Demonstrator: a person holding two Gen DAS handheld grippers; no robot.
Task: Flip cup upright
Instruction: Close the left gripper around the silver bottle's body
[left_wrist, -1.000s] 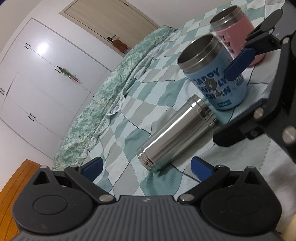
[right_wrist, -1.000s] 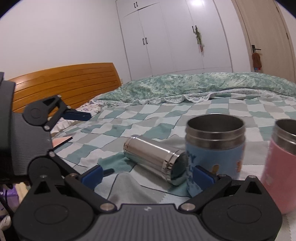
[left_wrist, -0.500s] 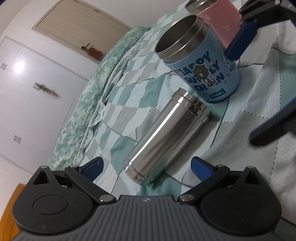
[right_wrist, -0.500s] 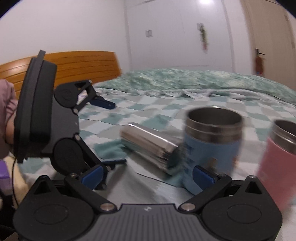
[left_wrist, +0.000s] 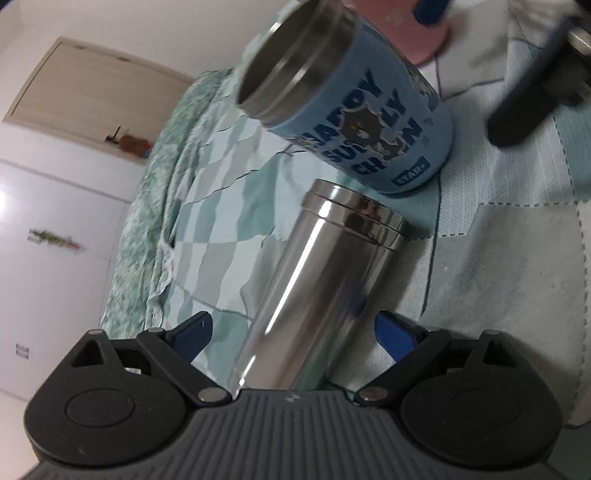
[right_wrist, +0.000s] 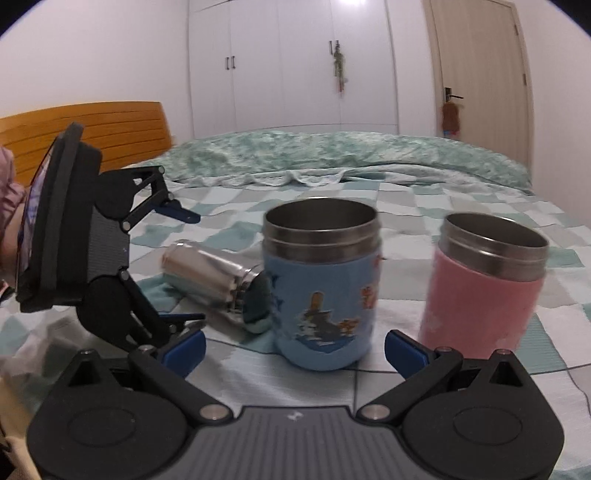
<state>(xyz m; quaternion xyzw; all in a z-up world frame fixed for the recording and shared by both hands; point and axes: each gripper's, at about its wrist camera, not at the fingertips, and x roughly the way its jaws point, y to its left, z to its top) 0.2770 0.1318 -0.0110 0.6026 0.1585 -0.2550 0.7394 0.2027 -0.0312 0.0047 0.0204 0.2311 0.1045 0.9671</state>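
Closer now — my left gripper (left_wrist: 291, 332) straddles the toppled steel cup (left_wrist: 314, 295), fingers apart; right gripper (right_wrist: 293, 349) spread too.

My left gripper (left_wrist: 291, 334) straddles the base of the lying steel cup (left_wrist: 325, 280), with bare quilt (left_wrist: 498, 266) open on either side. The cup's mouth end is crowded by the blue cup (right_wrist: 321, 295). The pink cup (right_wrist: 484, 284) stands apart, leaving a gap between them.
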